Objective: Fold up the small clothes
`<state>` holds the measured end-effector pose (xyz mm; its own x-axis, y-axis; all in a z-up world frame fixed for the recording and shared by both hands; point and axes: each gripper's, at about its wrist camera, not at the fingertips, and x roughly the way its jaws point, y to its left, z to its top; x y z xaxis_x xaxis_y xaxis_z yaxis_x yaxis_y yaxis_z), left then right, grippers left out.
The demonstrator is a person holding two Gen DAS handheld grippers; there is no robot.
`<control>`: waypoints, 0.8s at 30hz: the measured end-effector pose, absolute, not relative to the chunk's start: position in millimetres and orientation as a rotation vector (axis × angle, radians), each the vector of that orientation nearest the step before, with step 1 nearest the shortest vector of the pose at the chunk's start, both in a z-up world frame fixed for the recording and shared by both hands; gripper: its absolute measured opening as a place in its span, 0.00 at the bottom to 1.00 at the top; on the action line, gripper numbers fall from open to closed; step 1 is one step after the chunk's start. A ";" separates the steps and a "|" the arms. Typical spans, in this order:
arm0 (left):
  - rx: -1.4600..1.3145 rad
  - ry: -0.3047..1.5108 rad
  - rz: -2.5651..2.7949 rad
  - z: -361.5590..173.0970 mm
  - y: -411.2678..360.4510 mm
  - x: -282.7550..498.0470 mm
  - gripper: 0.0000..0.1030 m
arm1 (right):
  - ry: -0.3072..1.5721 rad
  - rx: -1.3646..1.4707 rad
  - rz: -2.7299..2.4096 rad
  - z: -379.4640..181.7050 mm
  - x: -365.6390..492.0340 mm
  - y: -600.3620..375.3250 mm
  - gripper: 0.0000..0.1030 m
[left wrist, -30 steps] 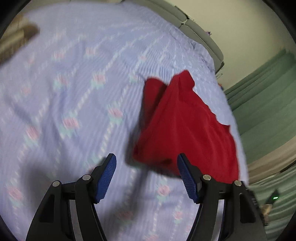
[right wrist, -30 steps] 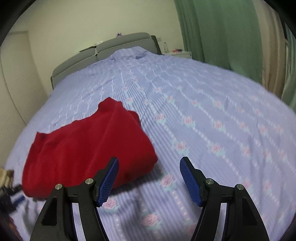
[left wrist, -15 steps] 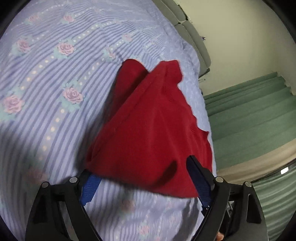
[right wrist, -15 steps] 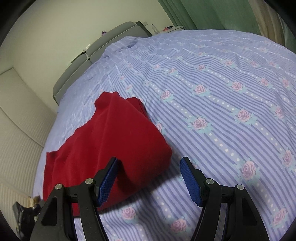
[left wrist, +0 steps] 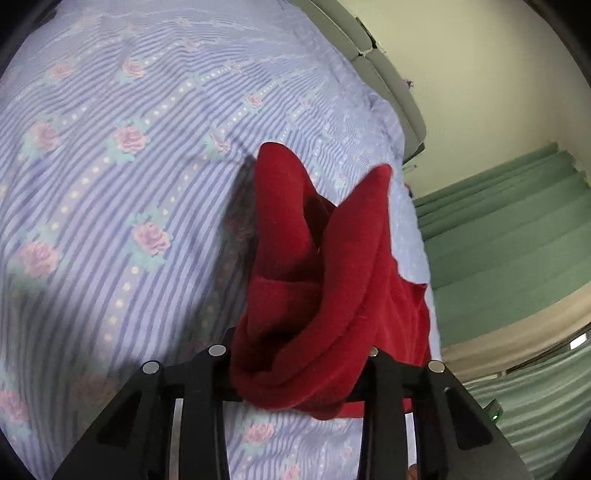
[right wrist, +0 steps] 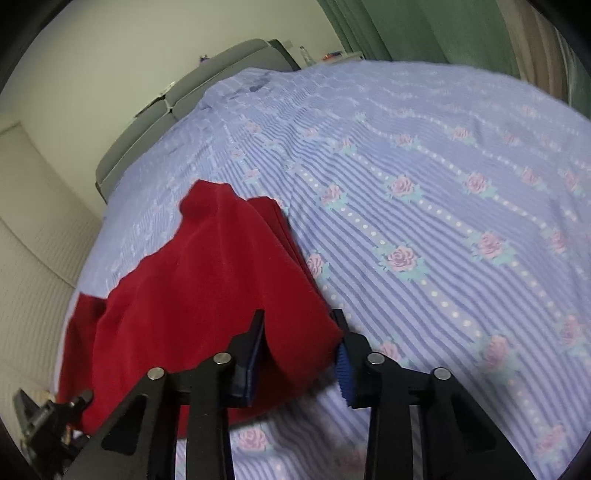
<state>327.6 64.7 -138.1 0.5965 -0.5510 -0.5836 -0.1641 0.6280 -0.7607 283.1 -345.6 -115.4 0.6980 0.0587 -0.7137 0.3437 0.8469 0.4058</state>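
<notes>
On the bed (right wrist: 424, 192), the red garment (right wrist: 207, 280) runs straight ahead from both my grippers. My left fingers (left wrist: 295, 369) and right fingers (right wrist: 301, 350) are closing on its near corners, cloth bunched between them.

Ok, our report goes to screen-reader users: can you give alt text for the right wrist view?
The right tool is closing on the near corner of a red garment, which lies bunched on a bed with a lilac striped, rose-print cover. A grey headboard and green curtains are behind.
</notes>
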 end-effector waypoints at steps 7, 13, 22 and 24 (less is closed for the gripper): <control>-0.915 0.948 -0.278 -155.2 73.4 318.0 0.32 | 0.813 0.475 -0.197 -121.5 270.4 -334.6 0.37; -0.919 0.955 -0.301 -158.1 74.3 327.8 0.37 | 0.718 0.201 -0.334 -71.6 247.4 -309.2 0.56; -0.912 0.974 -0.357 -163.9 78.7 333.7 0.40 | 0.805 0.203 0.188 -57.7 288.4 -224.1 0.10; -0.870 0.979 -0.360 -160.1 76.7 336.6 0.40 | 0.844 0.189 0.216 -66.1 300.4 -209.6 0.10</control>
